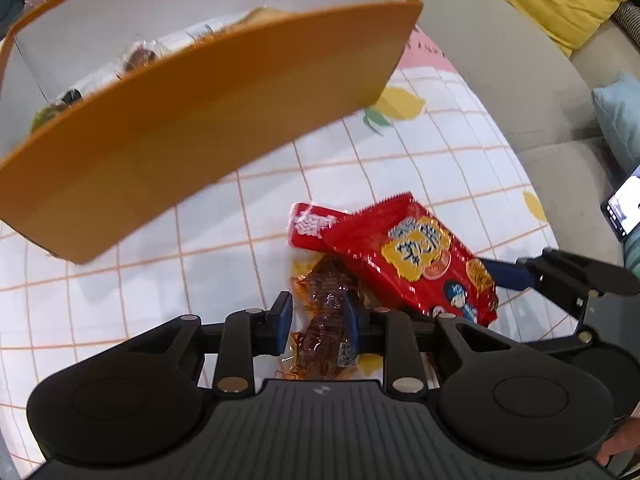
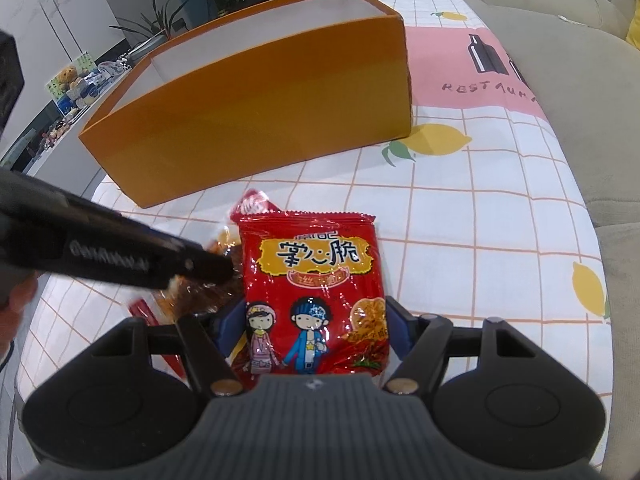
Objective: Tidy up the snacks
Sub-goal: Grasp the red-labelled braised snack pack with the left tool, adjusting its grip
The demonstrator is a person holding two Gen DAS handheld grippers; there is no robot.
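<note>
The left gripper (image 1: 318, 318) points steeply down over the counter (image 1: 460, 168), its blue pads a little apart with a clear-wrapped brown snack (image 1: 324, 320) lying between them; the right-hand pad sits against the wrapper, the left-hand pad stands just clear of it, so nothing is clamped. That brown snack lies flat on the checked, lemon-printed cloth, near the counter's near edge. Just beside it, overlapping its upper right part, lies a red crisp-noodle packet (image 1: 416, 256), and a second red packet (image 1: 310, 226) pokes out from under that one, toward the box.

The right gripper (image 2: 316, 328) straddles the lower end of the red crisp-noodle packet (image 2: 316, 300), jaws wide, a blue pad at each side edge of the bag; whether they press on it cannot be told. The left gripper's black finger (image 2: 152, 260) crosses in from the left, over the brown snack (image 2: 192, 292).

Beyond the snacks, toward the far edge of the counter, stands an open orange box (image 2: 256, 108) with white inner walls; a few wrapped snacks (image 1: 138, 56) already lie inside. A beige sofa (image 2: 560, 68) runs along the counter's right edge.
</note>
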